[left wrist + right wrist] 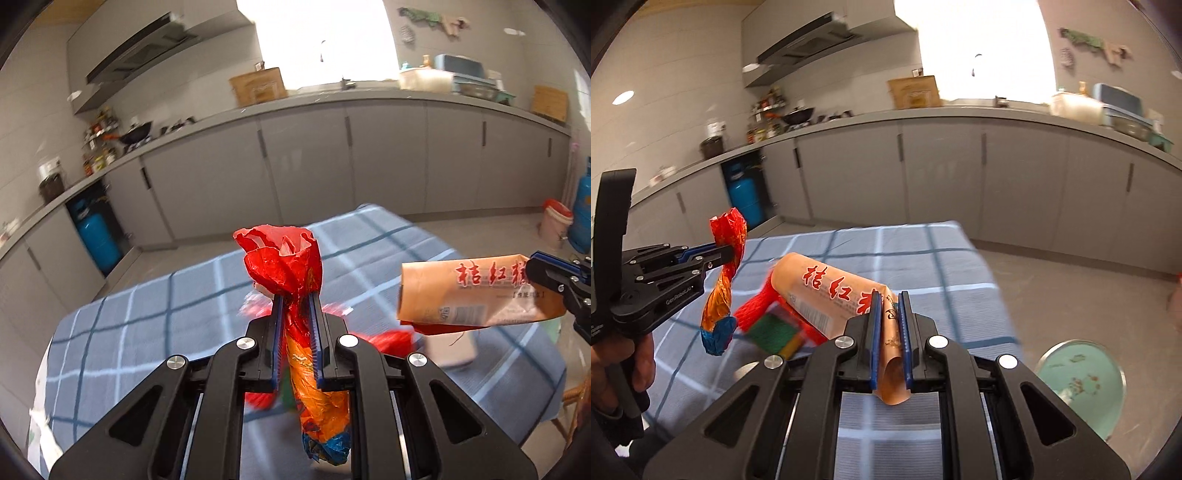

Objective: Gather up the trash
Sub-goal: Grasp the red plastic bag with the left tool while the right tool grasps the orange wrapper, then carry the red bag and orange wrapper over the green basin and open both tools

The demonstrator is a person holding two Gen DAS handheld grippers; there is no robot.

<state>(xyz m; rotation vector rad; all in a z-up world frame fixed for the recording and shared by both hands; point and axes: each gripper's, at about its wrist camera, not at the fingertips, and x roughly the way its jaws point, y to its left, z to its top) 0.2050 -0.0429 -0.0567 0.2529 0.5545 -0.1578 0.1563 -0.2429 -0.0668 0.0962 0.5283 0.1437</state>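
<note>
Left gripper (296,310): we pinch the red-orange wrapper (291,266) above the worktop (147,314).
Right gripper (889,310): we clamp the peach packet (827,291).
Technique: keep both grips firm while carrying to a bin.

left gripper (296,295): black linkage arms, silver round screws, blue ribbed pads | right gripper (888,295): same build | left side plate: white "GenRobot.AI" lettering | grip: black handle
</note>
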